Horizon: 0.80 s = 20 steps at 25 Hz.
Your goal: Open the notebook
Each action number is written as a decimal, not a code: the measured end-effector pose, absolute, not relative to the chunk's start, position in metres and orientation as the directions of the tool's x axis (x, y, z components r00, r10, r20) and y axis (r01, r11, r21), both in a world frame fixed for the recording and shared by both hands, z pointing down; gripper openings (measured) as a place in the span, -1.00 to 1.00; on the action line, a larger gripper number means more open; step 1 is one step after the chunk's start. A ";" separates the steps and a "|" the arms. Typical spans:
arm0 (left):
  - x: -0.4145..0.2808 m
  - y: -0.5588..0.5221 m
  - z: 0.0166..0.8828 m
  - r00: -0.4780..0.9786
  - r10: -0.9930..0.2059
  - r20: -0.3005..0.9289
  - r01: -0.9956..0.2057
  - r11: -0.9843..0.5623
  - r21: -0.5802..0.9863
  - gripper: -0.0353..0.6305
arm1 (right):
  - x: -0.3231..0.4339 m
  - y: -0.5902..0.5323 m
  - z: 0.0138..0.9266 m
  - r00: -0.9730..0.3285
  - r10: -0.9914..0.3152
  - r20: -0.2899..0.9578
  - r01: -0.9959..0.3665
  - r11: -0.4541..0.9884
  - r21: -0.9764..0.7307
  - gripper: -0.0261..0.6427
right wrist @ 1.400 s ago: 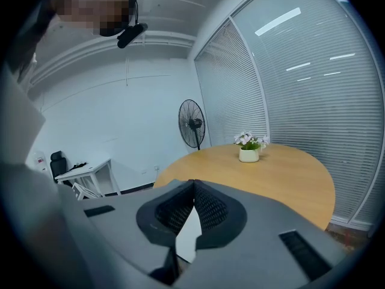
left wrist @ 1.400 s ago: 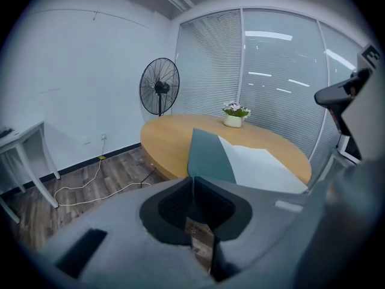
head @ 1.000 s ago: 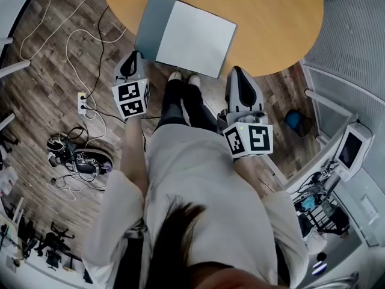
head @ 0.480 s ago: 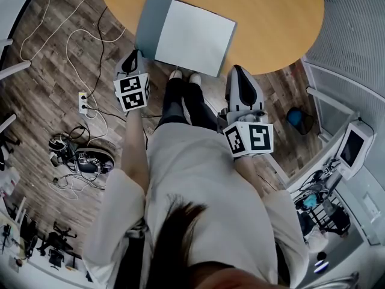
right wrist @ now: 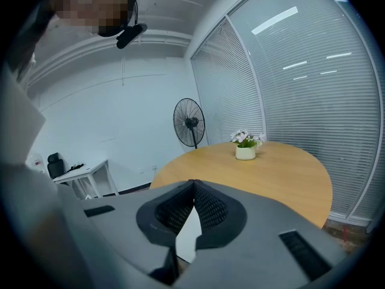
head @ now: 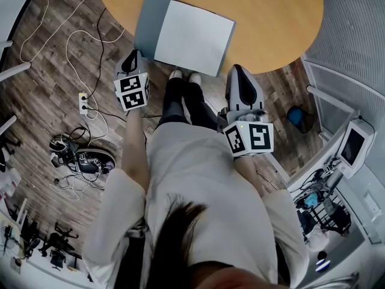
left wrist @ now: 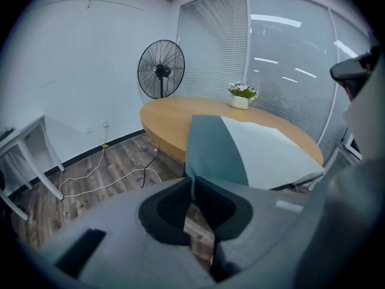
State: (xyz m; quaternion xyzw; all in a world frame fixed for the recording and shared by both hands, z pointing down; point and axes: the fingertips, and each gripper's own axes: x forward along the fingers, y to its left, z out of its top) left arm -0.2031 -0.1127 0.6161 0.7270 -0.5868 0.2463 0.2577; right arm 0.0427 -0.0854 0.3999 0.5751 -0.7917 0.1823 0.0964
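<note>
Table (head: 271, 17): pale wood-look top, smooth, with a low sheen.
Notebook cover (head: 147, 23): matt grey-blue; card or cloth cannot be told.
Notebook page (head: 192, 38): plain white paper, matt.
Floor (head: 42, 95): brown wood-grain planks, dull finish.
Right gripper (right wrist: 192, 184): matt grey plastic shell; black pads (right wrist: 210, 208) with a fine mesh texture.
Fan (left wrist: 161, 70): black wire guard, metal by its look.
Flowerpot (left wrist: 239, 102): white, smooth.
Person's top (head: 198, 179): pale, soft cloth.

A: Notebook (head: 183, 35) position?
B: On the desk (head: 271, 17), near edge, left of centre. Pot plant (left wrist: 242, 96) on the far side.
A: Floor (head: 54, 71)?
B: Fan (left wrist: 160, 71) behind the desk, leftward. Power strip (head: 83, 103) and cables (head: 78, 38) left of the desk.
</note>
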 end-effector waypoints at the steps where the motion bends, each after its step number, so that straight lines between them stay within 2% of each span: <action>1: -0.205 -0.113 0.616 0.185 -0.736 0.652 -0.981 -0.172 0.084 -0.79 | 0.042 -0.086 0.400 -0.321 -0.875 0.362 -0.945 0.273 -0.178 -0.92; 9: -0.220 -0.112 0.614 0.171 -0.758 0.630 -0.985 -0.119 0.124 -0.46 | 0.041 -0.088 0.399 -0.322 -0.874 0.364 -0.945 0.274 -0.178 -0.92; 20: -0.223 -0.111 0.617 0.167 -0.755 0.635 -0.986 -0.109 0.129 -0.45 | 0.040 -0.090 0.400 -0.323 -0.874 0.363 -0.945 0.275 -0.179 -0.92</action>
